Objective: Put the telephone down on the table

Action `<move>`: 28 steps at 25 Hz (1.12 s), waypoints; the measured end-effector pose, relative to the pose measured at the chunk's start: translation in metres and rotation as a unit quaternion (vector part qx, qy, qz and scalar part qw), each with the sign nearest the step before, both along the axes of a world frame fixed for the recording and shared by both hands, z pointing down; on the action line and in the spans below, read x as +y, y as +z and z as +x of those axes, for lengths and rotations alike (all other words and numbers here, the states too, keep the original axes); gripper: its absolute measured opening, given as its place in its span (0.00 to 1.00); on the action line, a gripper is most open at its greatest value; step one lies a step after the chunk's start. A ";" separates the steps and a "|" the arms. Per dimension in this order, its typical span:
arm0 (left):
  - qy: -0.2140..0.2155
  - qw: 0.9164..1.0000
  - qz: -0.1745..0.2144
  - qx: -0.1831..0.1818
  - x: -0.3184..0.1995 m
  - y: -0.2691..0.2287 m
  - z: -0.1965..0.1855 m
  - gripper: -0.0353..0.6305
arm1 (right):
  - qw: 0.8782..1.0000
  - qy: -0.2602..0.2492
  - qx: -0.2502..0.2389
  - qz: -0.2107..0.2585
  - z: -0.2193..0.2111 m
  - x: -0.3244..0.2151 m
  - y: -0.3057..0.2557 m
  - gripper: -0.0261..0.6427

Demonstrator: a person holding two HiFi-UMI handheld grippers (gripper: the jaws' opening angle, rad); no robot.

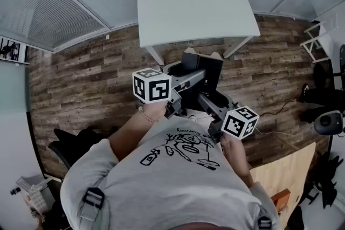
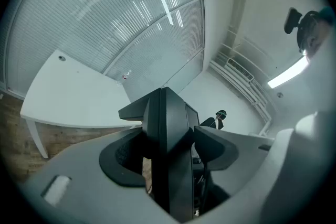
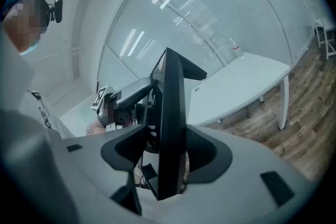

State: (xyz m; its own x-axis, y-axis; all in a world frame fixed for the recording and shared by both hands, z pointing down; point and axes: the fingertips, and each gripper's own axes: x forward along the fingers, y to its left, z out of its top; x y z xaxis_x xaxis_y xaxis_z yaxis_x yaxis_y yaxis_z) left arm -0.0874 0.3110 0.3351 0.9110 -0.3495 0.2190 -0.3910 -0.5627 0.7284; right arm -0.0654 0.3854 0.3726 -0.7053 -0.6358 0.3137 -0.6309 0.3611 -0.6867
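Left gripper (image 2: 170, 147) and right gripper (image 3: 169, 152) are each clamped on the black telephone (image 1: 207, 70), which is held in the air between them, one gripper on each opposite edge. It is judged rigid, smooth plastic and fairly light, so slipping is possible; the two-sided edge hold is best kept. Ahead of and below the grippers a white table (image 1: 194, 8) is seen, flat and hard. A wood floor (image 1: 91, 78) lies beneath, and blinded glass walls (image 1: 54, 2) stand beyond.
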 end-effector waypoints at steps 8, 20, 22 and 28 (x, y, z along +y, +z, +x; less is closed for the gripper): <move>0.001 1.000 -0.004 0.005 -0.001 0.001 -0.013 0.48 | 1.000 0.001 0.005 -0.003 -0.013 -0.001 0.000 0.37; -0.007 1.000 -0.003 0.005 -0.012 0.001 -0.063 0.48 | 1.000 -0.005 0.005 -0.006 -0.062 -0.012 0.000 0.37; -0.008 1.000 -0.004 0.005 -0.013 0.002 -0.074 0.48 | 1.000 -0.007 0.005 -0.006 -0.072 -0.014 0.002 0.37; -0.011 1.000 -0.007 0.002 -0.016 0.008 -0.096 0.48 | 1.000 -0.010 0.005 -0.009 -0.095 -0.016 0.007 0.37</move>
State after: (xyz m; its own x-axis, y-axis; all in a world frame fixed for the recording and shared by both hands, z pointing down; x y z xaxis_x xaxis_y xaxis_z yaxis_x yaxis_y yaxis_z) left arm -0.1838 0.2955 0.3436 0.9041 -0.3666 0.2196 -0.3998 -0.5440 0.7377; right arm -0.1605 0.3691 0.3795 -0.7144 -0.6161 0.3317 -0.6307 0.3617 -0.6866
